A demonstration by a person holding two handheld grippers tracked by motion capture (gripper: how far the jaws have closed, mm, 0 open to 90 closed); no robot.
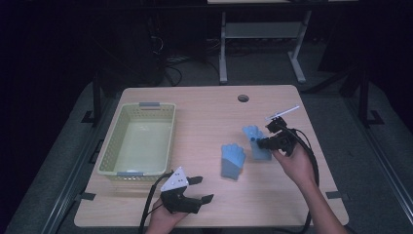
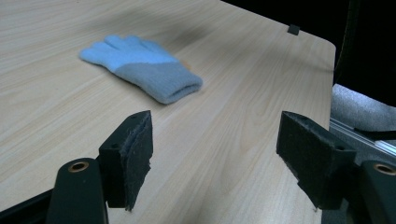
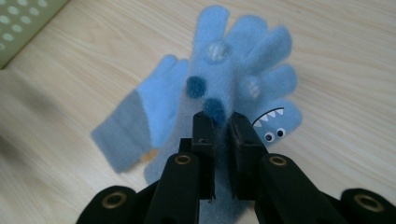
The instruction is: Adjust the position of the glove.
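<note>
My right gripper [image 1: 259, 143] is shut on a light blue fleece glove [image 1: 255, 146] and holds it off the table. In the right gripper view the jaws [image 3: 222, 122] pinch this glove [image 3: 243, 70] near its palm; it has dark blue dots and a small monster face on one finger. A second glove [image 1: 233, 160], light blue with a grey-blue cuff, lies flat on the table to the left of the held one [image 3: 135, 121]. My left gripper [image 1: 204, 189] rests near the table's front edge, open and with nothing between its pads [image 2: 215, 144], pointing toward the lying glove [image 2: 140, 70].
A pale green plastic basket [image 1: 109, 141] stands at the table's left; its corner shows in the right gripper view [image 3: 23, 23]. A cable hole [image 1: 243, 98] sits near the far edge. Bare wood lies between the basket and the gloves.
</note>
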